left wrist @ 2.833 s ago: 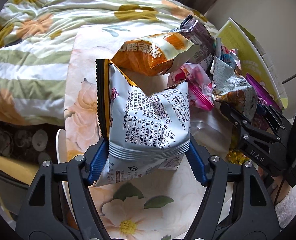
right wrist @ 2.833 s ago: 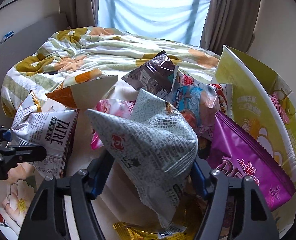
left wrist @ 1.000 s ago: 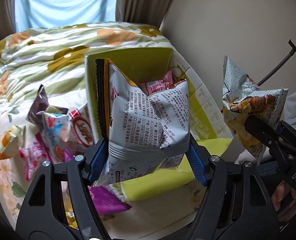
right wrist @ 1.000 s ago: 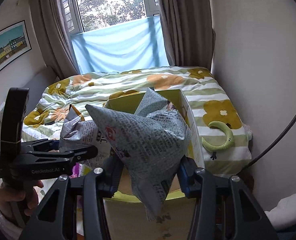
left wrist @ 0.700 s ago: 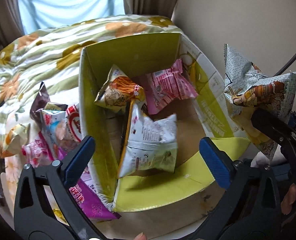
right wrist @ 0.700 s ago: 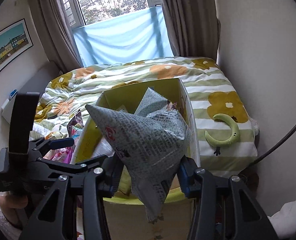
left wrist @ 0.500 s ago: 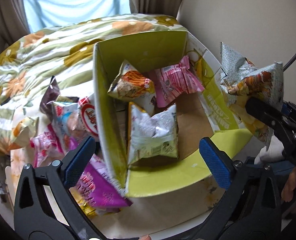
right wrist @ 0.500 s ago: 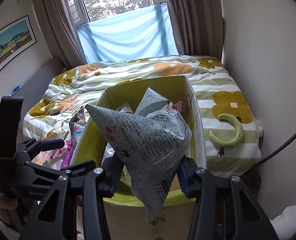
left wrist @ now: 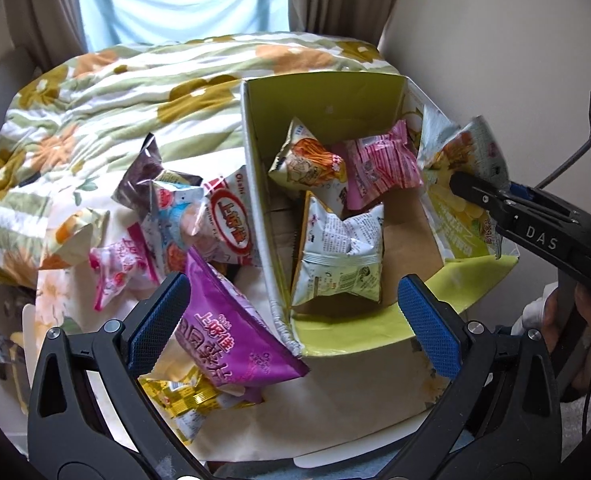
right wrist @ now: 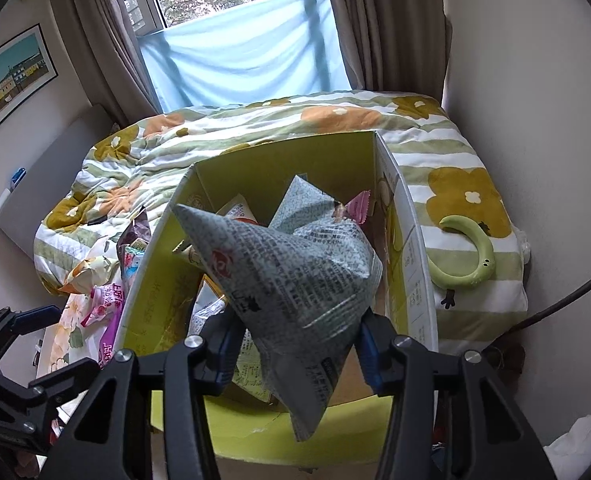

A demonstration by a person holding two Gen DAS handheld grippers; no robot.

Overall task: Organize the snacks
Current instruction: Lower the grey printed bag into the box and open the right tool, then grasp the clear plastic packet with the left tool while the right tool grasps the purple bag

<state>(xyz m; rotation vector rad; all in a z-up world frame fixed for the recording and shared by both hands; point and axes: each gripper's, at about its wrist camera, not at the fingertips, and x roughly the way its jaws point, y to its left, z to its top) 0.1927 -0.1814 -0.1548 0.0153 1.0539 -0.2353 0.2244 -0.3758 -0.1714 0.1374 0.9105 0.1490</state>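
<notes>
Over the yellow-green carton (right wrist: 263, 168), my right gripper (right wrist: 295, 344), jaws just easing apart, grips the grey snack bag (right wrist: 295, 272); my left gripper (left wrist: 291, 320) gapes empty. Next: let it fall inside.

From my right hand-held gripper (right wrist: 297, 344), the grey-printed packet (right wrist: 291, 280) I'm carrying blocks most of the yellow-green box's (right wrist: 151, 264) inside, so the packets under it show only as corners and scraps. My left hand-held gripper (right wrist: 23, 344) is cut off at the picture's left edge. In the left wrist view, a gold packet (left wrist: 187, 400) lies half buried under the purple bag (left wrist: 231, 340). The table (left wrist: 335, 412) runs off behind my gripper's black frame. The print on the white packet (left wrist: 339, 252) in the box is too small to read.
</notes>
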